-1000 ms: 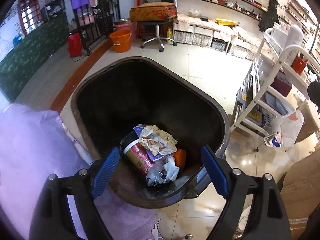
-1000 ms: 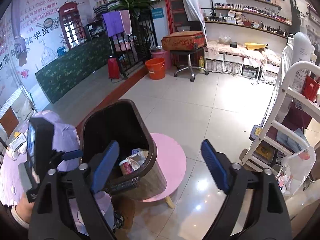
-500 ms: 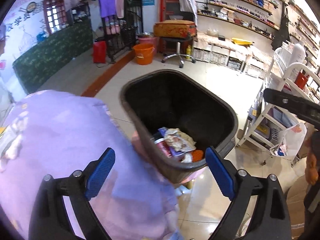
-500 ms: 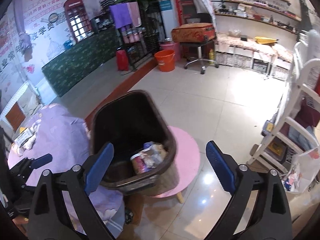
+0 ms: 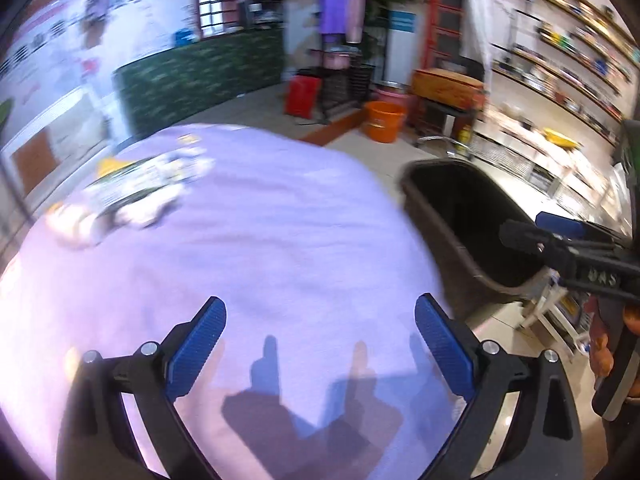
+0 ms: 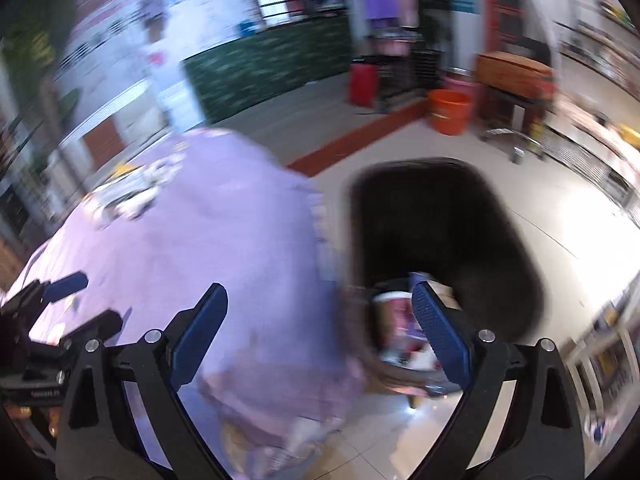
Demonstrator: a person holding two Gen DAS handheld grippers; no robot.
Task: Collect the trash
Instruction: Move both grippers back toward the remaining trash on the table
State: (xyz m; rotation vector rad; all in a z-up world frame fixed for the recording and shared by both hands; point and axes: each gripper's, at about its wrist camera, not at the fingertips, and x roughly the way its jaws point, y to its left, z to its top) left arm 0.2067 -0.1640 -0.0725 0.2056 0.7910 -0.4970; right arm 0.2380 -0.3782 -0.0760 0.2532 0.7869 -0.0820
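My left gripper [image 5: 320,308] hangs over the lilac tablecloth [image 5: 280,240]. Its jaws are opening and nothing is between them. A blurred heap of wrappers and paper trash [image 5: 132,196] lies at the table's far left. The dark bin [image 5: 448,264] stands off the table's right edge. My right gripper [image 6: 319,292] is open and empty, above the gap between table and bin [image 6: 440,220]. Trash in the bin [image 6: 396,312] includes a red-and-white cup. The table heap [image 6: 124,196] also shows in the right wrist view, where the left gripper [image 6: 60,296] sits low on the left.
An orange bucket [image 5: 382,120] and a red container [image 5: 302,96] stand on the tiled floor beyond the table. A stool carrying an orange case [image 5: 444,84] is behind the bin. A white shelf rack [image 5: 560,320] stands at the right. A green counter [image 5: 200,76] lines the back wall.
Both views have swung left, from the bin towards the table. The left gripper has gone from above the bin to over the tablecloth, and its jaws have spread a little wider.
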